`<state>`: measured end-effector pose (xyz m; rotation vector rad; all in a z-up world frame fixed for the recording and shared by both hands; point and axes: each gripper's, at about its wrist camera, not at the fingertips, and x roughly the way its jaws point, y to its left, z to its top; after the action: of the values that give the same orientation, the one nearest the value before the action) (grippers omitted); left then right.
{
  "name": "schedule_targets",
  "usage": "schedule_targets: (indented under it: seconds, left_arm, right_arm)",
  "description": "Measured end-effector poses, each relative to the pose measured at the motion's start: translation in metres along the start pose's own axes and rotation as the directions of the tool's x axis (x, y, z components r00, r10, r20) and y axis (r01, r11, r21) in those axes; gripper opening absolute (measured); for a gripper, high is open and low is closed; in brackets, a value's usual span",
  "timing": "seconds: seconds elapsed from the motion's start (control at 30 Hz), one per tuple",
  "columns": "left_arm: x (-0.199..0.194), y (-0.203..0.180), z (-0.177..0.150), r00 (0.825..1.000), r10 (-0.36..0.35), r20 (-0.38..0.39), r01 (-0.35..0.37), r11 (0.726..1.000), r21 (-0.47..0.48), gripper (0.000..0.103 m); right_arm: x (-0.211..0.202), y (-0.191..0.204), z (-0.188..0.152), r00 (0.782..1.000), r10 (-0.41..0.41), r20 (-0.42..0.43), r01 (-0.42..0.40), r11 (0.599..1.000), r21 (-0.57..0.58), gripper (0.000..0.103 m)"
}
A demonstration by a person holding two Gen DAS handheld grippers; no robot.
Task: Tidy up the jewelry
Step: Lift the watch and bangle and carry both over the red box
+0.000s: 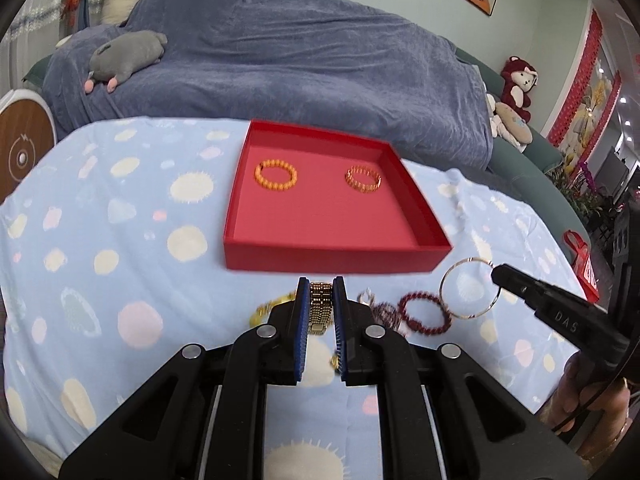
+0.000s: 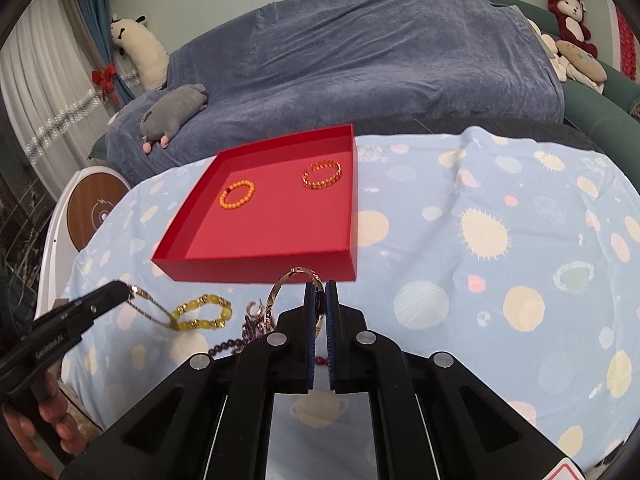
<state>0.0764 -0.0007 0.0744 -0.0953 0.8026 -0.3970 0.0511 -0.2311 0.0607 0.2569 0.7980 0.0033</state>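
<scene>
A red tray [image 1: 332, 259] [image 2: 256, 270] on the blue patterned cloth holds an orange bead bracelet [image 1: 276, 174] [image 2: 237, 195] and a gold link bracelet [image 1: 363, 178] [image 2: 322, 175]. My left gripper [image 1: 321, 292] is shut on a gold chain-band bracelet [image 1: 321, 312], lifted just before the tray; it shows at the left of the right wrist view [image 2: 120, 290]. My right gripper [image 2: 321, 286] is shut on a thin gold bangle [image 2: 294, 280] [image 1: 470, 288]. A dark red bead bracelet [image 1: 424, 314] and a yellow bead bracelet [image 2: 204, 312] lie on the cloth.
A small silver piece [image 1: 366, 296] and dark purple beads [image 1: 386, 314] lie between the grippers. A blue-covered sofa [image 1: 280, 60] with a grey plush toy [image 1: 128, 56] stands behind the table. A round white-and-wood device [image 2: 94, 212] sits at the left.
</scene>
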Motion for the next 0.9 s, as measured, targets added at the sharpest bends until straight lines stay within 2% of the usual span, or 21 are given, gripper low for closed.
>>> schedule_targets:
  seconds: [0.23,0.4,0.6,0.9]
  left_arm:
    - [0.007,-0.009,0.056,0.997,-0.019,0.075,0.017,1.0,0.02,0.011]
    - [0.031,-0.01,0.086,0.997,-0.005,0.083,0.003,1.0,0.031,0.011]
    - [0.066,0.001,0.104,0.998,0.001,0.057,0.0,1.0,-0.008,0.011]
    - [0.11,0.02,0.112,1.0,0.003,0.008,-0.003,0.998,-0.057,0.011]
  right_arm:
    - [0.012,0.003,0.038,0.999,0.029,0.029,-0.029,1.0,0.01,0.004]
    - [0.03,0.009,0.066,0.998,0.029,0.05,-0.029,1.0,-0.001,0.004]
    - [0.064,0.013,0.092,0.998,0.03,0.047,-0.031,0.999,0.013,0.004]
    - [0.11,0.018,0.098,1.0,0.018,-0.005,-0.017,0.999,0.028,0.004]
